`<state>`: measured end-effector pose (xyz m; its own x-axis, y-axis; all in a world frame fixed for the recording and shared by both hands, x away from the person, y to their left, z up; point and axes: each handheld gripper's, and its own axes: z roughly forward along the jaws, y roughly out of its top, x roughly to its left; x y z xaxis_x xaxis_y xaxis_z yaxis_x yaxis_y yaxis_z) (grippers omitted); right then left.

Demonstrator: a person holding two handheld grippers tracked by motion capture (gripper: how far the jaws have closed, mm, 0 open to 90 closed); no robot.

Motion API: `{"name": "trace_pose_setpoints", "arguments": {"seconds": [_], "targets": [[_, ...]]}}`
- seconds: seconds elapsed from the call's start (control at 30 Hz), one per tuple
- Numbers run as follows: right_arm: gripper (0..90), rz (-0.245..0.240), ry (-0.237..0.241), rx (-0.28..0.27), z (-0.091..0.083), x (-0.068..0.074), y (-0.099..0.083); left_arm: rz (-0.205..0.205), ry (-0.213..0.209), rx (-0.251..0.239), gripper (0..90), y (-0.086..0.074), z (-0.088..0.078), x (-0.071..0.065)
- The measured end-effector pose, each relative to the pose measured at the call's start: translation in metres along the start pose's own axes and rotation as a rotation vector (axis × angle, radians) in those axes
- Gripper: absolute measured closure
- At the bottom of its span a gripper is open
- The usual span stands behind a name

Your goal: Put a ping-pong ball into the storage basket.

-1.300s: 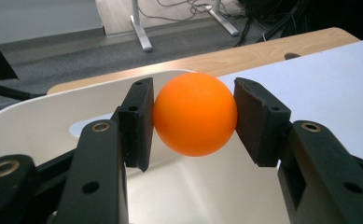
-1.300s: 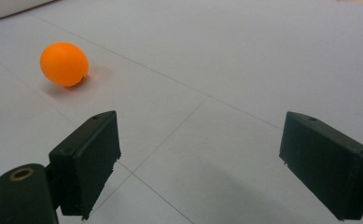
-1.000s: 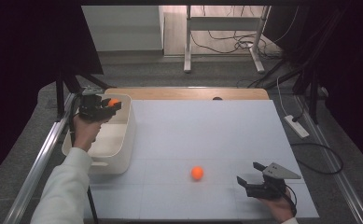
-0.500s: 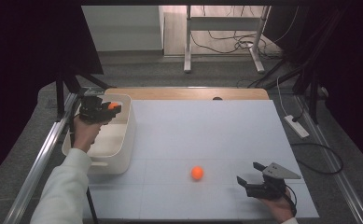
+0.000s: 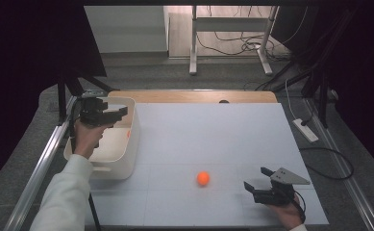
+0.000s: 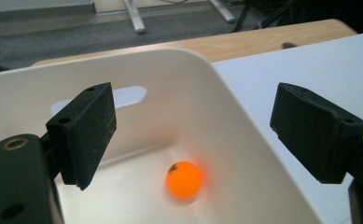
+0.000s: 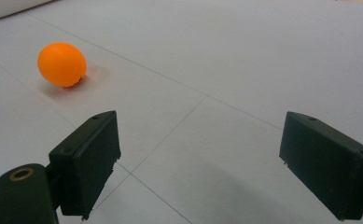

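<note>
My left gripper [image 5: 119, 111] hovers over a white bin [image 5: 127, 163] at the table's left. Its jaws have just been opening and stand open with nothing between them. In the left gripper view [image 6: 202, 126] an orange ball [image 6: 184, 179], slightly blurred, is down inside the bin [image 6: 244, 140], below the jaws. It shows as an orange smear [image 5: 127, 134] in the high view. A second orange ball [image 5: 203, 178] lies on the white table surface. My right gripper [image 5: 256, 179] rests open at the front right, a short way right of that ball [image 7: 61, 64], with nothing between its jaws [image 7: 202, 163].
The white mat [image 5: 213, 139] covers the table, with a wooden strip [image 5: 194, 96] along the far edge. A metal rail [image 5: 40, 163] runs down the left side. A power strip [image 5: 305, 130] and cables lie on the floor to the right.
The left gripper held an orange ball over the bin; now its jaws are apart and the ball is down in the bin. The right gripper and the table ball have not moved.
</note>
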<state>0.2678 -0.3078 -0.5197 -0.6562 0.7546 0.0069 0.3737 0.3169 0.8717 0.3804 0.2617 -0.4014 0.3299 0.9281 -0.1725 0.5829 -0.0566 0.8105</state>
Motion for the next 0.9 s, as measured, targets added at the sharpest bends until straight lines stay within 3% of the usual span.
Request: {"name": "trace_pose_setpoints", "arguments": {"seconds": [0.17, 0.4, 0.7, 0.9], "targets": [[11.9, 0.001, 0.004, -0.002, 0.0, 0.001, 0.001, 0.019, -0.025, -0.018, 15.0, 0.001, -0.006, -0.009], [11.9, 0.001, 0.011, -0.004, 0.001, 0.001, 0.001, 0.041, -0.098, -0.054, 15.5, 0.0, -0.015, -0.021], [11.9, 0.0, -0.001, -0.001, 0.0, 0.001, 0.001, 0.064, -0.145, -0.09, 15.9, -0.001, -0.021, -0.037], [11.9, 0.004, -0.005, 0.001, -0.001, 0.0, -0.001, 0.081, -0.221, -0.135, 16.2, -0.001, -0.028, -0.048]]}}
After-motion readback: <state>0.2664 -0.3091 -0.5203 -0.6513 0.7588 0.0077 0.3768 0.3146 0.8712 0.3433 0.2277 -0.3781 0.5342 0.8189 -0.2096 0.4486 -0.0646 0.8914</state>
